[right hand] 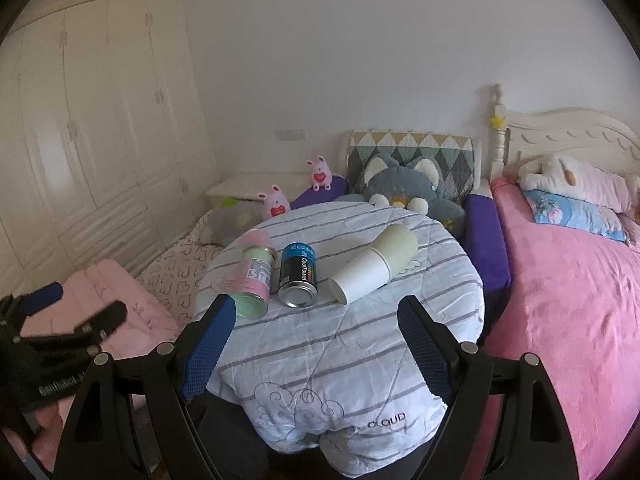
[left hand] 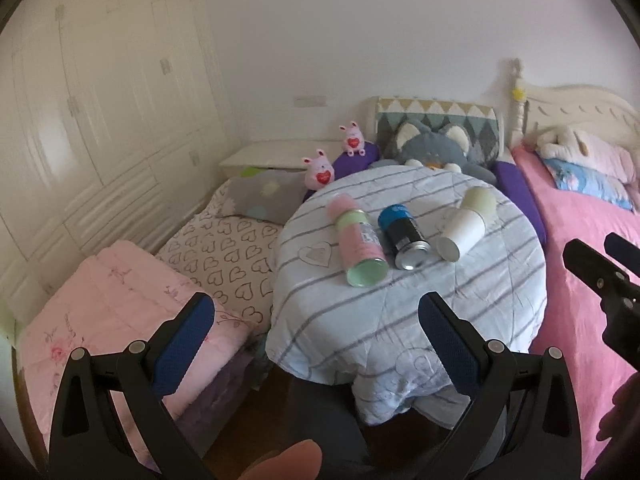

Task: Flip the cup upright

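**Round table, three items lying down**

White cup [right hand: 362, 278] on its side, right of the dark can [right hand: 298, 280] and pink tube [right hand: 255, 280]. Left gripper [left hand: 316, 322] and right gripper [right hand: 316, 342]: jaws spread, empty. Can's lettering legible from right wrist only; cup mouth hidden.

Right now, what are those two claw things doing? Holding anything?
Left gripper: open, holding nothing, short of the table.
Right gripper: open, holding nothing; the paper cup lies on its side ahead.

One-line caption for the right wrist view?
Open right gripper faces white paper cup lying sideways beside two toppled cans on striped cloth.
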